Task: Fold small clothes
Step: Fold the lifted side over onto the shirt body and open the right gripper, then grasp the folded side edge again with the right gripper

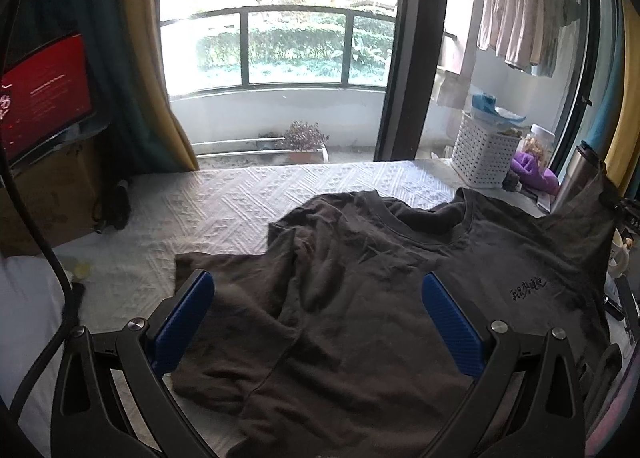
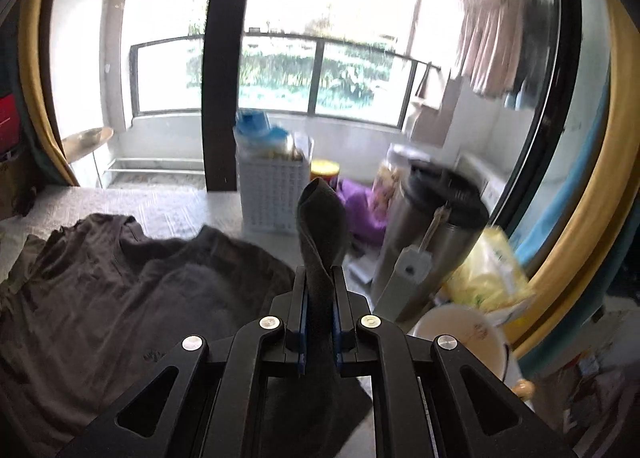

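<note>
Dark brown-grey cotton, a T-shirt [image 1: 380, 290] lies chest-up on the white quilted bed cover [image 1: 224, 202], collar toward the window end and hem toward the near edge. Its left sleeve is already turned in over the body, which suggests the sides are being folded toward the middle.

The right gripper [image 2: 320, 278] has its jaws clenched on a pinch of the shirt's right side, probably the sleeve or shoulder edge. The cloth runs up between the blue pads and pokes out past the tips as a rolled tongue, lifted off the bed. In the left wrist view the same corner shows as a raised peak at the far right, near the steel tumbler [image 2: 436, 234]. Held high like this, the flap can likely be carried across the chest without dragging.

The left gripper [image 1: 318, 318] hangs above the shirt with its jaws released and wide apart. The folded left part of the shirt lies below and between them, though whether the pads touch the fabric I cannot tell. It seems poised to pin that side down.
</note>
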Available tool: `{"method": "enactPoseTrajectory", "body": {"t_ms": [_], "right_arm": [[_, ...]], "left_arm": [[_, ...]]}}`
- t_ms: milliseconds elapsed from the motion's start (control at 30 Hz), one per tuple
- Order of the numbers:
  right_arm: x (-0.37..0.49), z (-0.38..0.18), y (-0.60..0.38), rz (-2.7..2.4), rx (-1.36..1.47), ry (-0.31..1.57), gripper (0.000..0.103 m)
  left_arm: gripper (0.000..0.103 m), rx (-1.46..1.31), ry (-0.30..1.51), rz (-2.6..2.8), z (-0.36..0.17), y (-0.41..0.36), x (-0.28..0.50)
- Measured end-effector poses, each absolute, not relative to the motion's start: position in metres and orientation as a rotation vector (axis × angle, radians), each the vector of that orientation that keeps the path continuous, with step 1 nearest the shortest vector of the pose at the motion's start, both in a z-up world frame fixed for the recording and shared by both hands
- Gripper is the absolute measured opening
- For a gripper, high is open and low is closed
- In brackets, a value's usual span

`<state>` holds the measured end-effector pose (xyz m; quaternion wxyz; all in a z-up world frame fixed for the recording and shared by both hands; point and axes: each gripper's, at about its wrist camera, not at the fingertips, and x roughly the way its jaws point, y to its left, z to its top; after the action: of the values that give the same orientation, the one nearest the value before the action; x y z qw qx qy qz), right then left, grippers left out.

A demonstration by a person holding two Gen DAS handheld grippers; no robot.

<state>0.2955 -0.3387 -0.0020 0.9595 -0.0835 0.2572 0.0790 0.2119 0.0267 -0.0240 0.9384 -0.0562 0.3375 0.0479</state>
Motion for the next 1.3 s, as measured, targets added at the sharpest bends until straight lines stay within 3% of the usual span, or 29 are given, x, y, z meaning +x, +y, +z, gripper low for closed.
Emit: {"method": "enactPoseTrajectory", "body": {"t_ms": [200,567,633,667,700,733,767,1000,1033,1100,1133,1300], "right_arm": [[0.278,-0.009,-0.299,0.265,-0.252,0.506,0.009],[0.285,-0.062,-0.267,0.236,-0.302,0.671,0.010],[0.296,-0.072,-0.272,0.224,-0.295,0.727,0.014],[0.299,-0.074,-0.274,0.217,-0.299,0.733,0.036],[0.303,-0.078,-0.275,0.208,-0.307,0.735,0.078],[0.308,-0.081,-0.275,0.199,-0.321,0.738,0.095],[0.312,-0.084,-0.275,0.199,-0.333,0.742,0.102],[0.346,-0.085,-0.282,0.272,-0.293,0.752,0.098],[0.350,-0.086,-0.283,0.277,-0.294,0.759,0.092],[0.363,-0.093,-0.285,0.285,-0.286,0.794,0.049],[0.367,-0.096,-0.286,0.295,-0.279,0.810,0.044],[0.373,-0.113,-0.280,0.350,-0.298,0.862,0.043]], "left_arm": [[0.102,-0.128,0.686,0.121,-0.025,0.044,0.195],[0.103,-0.164,0.692,0.164,-0.034,0.072,0.170],[0.103,-0.179,0.702,0.163,-0.038,0.075,0.169],[0.103,-0.186,0.706,0.161,-0.039,0.075,0.170],[0.102,-0.189,0.708,0.161,-0.040,0.075,0.170],[0.102,-0.189,0.711,0.161,-0.041,0.075,0.172],[0.102,-0.188,0.712,0.162,-0.041,0.074,0.172],[0.103,-0.156,0.734,0.157,-0.043,0.062,0.187],[0.103,-0.150,0.738,0.156,-0.043,0.060,0.189],[0.102,-0.141,0.744,0.153,-0.043,0.058,0.192],[0.102,-0.135,0.747,0.151,-0.043,0.056,0.193],[0.102,-0.117,0.755,0.150,-0.044,0.051,0.198]]}}
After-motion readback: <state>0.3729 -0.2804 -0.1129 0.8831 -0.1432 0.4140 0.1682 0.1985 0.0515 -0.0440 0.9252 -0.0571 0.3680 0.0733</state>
